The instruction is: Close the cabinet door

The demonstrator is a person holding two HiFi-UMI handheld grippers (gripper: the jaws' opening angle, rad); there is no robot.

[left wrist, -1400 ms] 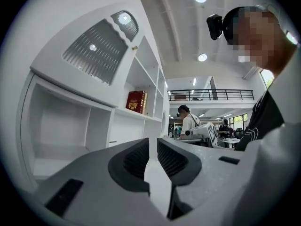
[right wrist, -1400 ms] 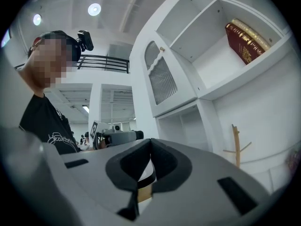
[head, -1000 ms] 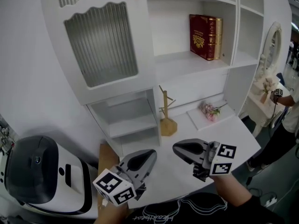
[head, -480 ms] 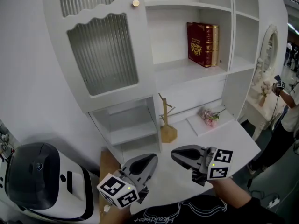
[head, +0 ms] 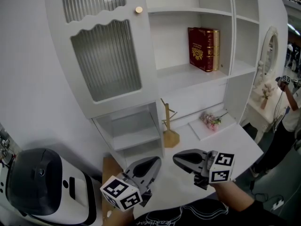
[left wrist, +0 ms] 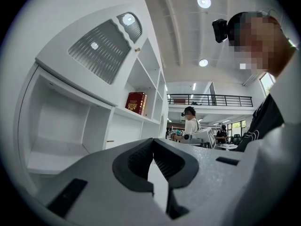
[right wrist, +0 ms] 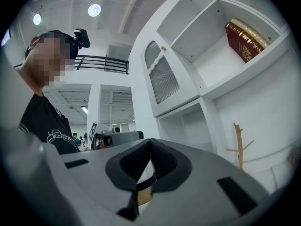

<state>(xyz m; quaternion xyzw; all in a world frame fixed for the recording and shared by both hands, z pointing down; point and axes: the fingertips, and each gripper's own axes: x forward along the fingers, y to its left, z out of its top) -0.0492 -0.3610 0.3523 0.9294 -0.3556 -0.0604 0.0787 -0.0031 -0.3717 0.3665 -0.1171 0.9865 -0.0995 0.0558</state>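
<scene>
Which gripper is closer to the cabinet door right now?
Left. The left gripper is low, under the door's knob-side edge, apart from it. The right gripper is beside it, farther right, under the open shelves.

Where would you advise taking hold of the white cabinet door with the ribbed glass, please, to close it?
Grip the small brass knob high on the right edge of the cabinet door, beside the book shelf. It alone stands proud; the flat ribbed panes give jaws nothing to close on. Come from the front with the right gripper, opening its shut jaws first.
</scene>
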